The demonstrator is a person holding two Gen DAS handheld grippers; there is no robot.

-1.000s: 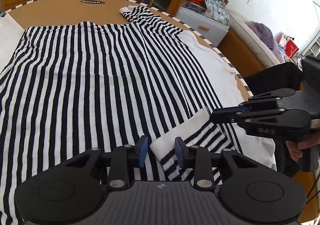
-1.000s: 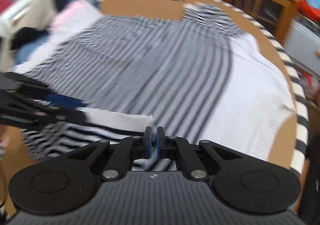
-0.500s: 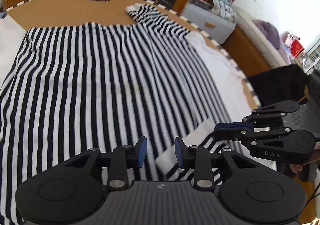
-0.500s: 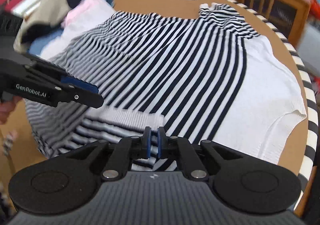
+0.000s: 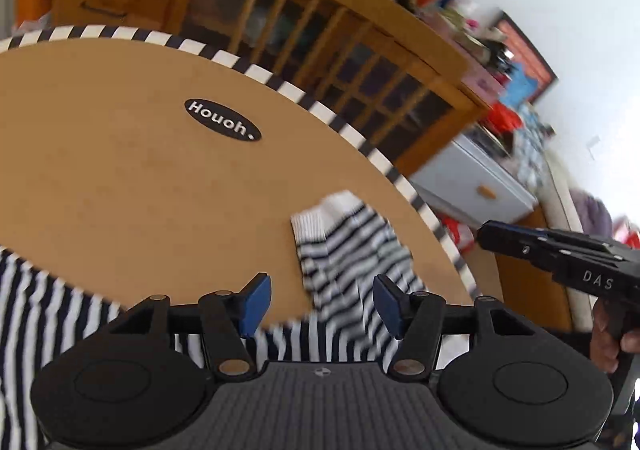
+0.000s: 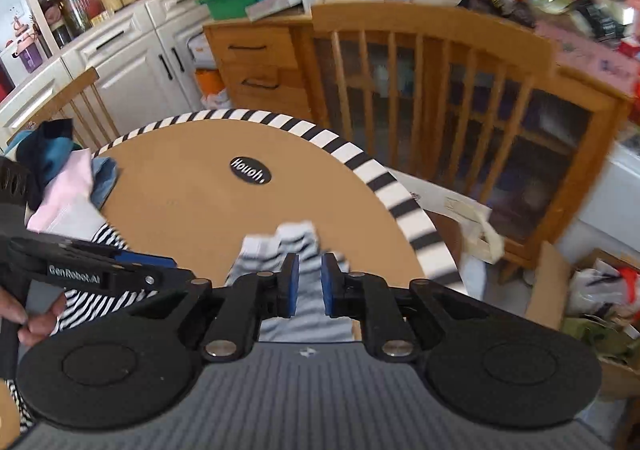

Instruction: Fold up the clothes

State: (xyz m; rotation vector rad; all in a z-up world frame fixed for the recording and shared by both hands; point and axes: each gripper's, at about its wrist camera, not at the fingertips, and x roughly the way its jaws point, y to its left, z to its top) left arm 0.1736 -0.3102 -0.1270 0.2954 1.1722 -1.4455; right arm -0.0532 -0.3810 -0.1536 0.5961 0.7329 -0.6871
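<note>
The black-and-white striped sweater (image 5: 36, 314) lies on the round brown table (image 5: 120, 170). Its far sleeve (image 5: 344, 246), with a white cuff, stretches toward the table's back edge. My left gripper (image 5: 322, 305) hovers open and wide just short of that sleeve, nothing between its fingers. In the right wrist view the same sleeve (image 6: 288, 246) lies straight ahead of my right gripper (image 6: 307, 290). Its jaws stand a narrow gap apart, with striped cloth showing through behind them. The left gripper (image 6: 120, 270) appears at the left there, and the right gripper (image 5: 560, 258) at the right of the left wrist view.
A pile of pink, white and blue clothes (image 6: 64, 186) sits on the table's left side. A wooden chair (image 6: 420, 58) and a cabinet (image 6: 256, 62) stand behind the striped table rim (image 6: 384, 178). A hand (image 6: 24, 314) holds the left gripper's handle. Boxes and bags (image 6: 592, 290) crowd the floor at right.
Both grippers have swung up and forward from the sweater's near hem toward the far sleeve. The left jaws have spread wider, and the right jaws, shut before, now stand slightly apart.
</note>
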